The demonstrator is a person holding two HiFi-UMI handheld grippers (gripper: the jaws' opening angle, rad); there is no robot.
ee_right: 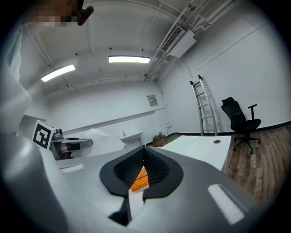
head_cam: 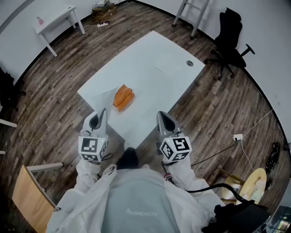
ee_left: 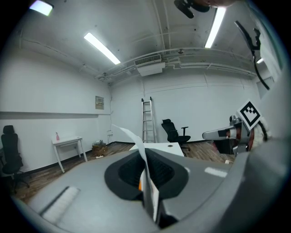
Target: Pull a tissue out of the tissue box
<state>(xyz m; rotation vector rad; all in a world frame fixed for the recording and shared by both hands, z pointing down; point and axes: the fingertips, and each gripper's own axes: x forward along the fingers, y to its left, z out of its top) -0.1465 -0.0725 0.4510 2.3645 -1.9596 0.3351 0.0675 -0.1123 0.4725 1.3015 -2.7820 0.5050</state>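
An orange tissue box (head_cam: 123, 97) lies on the white table (head_cam: 159, 68), near its close corner. My left gripper (head_cam: 102, 113) hovers at the table's near left edge, shut on a white tissue (ee_left: 135, 139) that stands up from between its jaws; the same tissue (head_cam: 101, 99) shows faintly left of the box. My right gripper (head_cam: 160, 114) is at the near right edge, shut with nothing in it. Its view shows the orange box (ee_right: 139, 178) through the gap below the closed tips (ee_right: 142, 148), and the left gripper (ee_right: 72, 144) with the tissue (ee_right: 94, 135) beside it.
A black office chair (head_cam: 229, 38) and a ladder (head_cam: 193, 13) stand beyond the table's far end. A small white side table (head_cam: 57, 22) is at the far left wall. A wooden board (head_cam: 27, 195) leans at the lower left. A cable and socket (head_cam: 237, 136) lie on the floor at the right.
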